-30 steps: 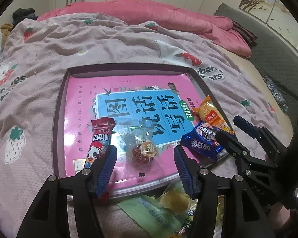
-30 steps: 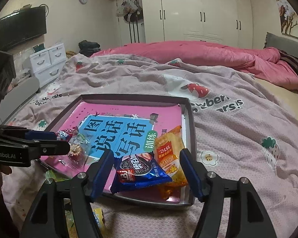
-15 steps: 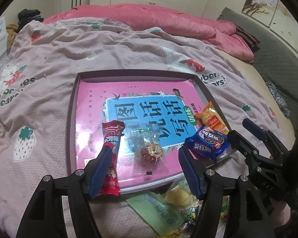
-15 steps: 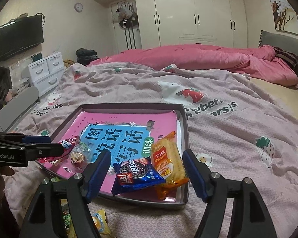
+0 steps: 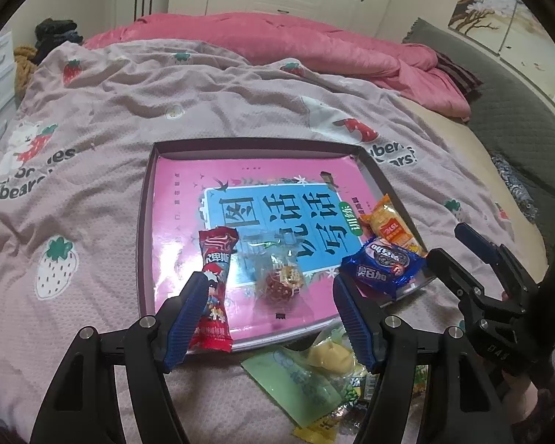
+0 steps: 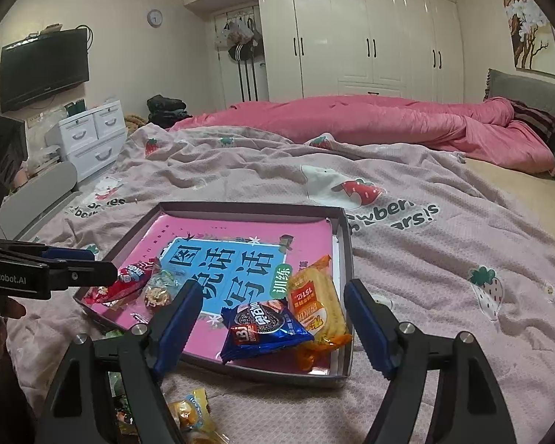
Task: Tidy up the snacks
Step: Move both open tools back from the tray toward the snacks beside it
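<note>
A dark-rimmed tray [image 5: 255, 144] with a pink book in it lies on the bedspread. On the book lie a red snack stick [image 5: 214, 288], a clear-wrapped candy [image 5: 281, 277], a blue cookie packet [image 5: 383, 266] and an orange cracker packet [image 5: 390, 225]. My left gripper [image 5: 268, 288] hovers open over the tray's near edge, touching nothing. My right gripper [image 6: 273, 290] is opening above the blue cookie packet [image 6: 262, 327] and the orange cracker packet [image 6: 316, 303], with its pads off both. Each view shows the other gripper beside the tray: the right gripper [image 5: 448, 240] and the left gripper [image 6: 103, 263].
Loose snacks are heaped on the bedspread just before the tray: a green packet [image 5: 296, 377], a yellow one [image 5: 329, 355] and more [image 6: 188, 414]. A pink duvet [image 6: 388, 122] lies across the far side of the bed. White drawers [image 6: 92, 137] stand at left.
Both grippers' jaws have spread wider. The left gripper has drawn back and up from the tray, so more of the loose pile shows. The four snacks on the book stay put.
</note>
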Action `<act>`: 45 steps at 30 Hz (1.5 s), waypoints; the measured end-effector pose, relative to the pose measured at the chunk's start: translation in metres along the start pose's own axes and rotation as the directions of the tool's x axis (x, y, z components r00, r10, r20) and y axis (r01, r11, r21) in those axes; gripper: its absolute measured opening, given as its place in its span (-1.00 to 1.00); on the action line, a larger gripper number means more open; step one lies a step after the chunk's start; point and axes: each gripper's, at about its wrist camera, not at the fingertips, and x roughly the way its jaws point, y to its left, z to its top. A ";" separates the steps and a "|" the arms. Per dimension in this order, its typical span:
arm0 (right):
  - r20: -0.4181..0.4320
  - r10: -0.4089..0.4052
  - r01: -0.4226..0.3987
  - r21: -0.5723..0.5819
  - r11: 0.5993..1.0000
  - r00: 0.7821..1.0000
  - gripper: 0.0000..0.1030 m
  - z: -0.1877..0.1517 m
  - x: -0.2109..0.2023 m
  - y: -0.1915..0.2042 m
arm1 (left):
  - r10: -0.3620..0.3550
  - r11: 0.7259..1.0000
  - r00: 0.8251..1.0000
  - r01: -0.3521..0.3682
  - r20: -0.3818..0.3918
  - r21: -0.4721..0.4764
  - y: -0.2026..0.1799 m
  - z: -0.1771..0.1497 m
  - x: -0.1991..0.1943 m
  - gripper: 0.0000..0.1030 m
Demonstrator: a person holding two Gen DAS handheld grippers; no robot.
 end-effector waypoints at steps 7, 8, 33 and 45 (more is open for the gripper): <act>0.005 0.005 -0.005 -0.008 1.000 1.000 0.54 -0.001 -0.008 0.006 | -0.003 1.000 1.000 0.003 0.007 0.007 -0.001 -0.001 -0.006 0.45; 0.005 0.006 -0.006 -0.009 1.000 1.000 0.54 -0.001 -0.008 0.007 | -0.003 1.000 1.000 0.003 0.009 0.009 -0.002 -0.002 -0.008 0.45; 0.007 0.034 -0.034 -0.020 0.999 0.999 0.55 -0.004 -0.034 0.025 | -0.002 0.998 1.000 0.002 0.007 0.068 -0.013 -0.013 -0.026 0.49; 0.003 0.044 -0.044 -0.021 0.999 0.999 0.56 -0.010 -0.047 0.029 | 0.015 0.996 1.000 -0.014 -0.014 0.087 -0.011 -0.021 -0.028 0.50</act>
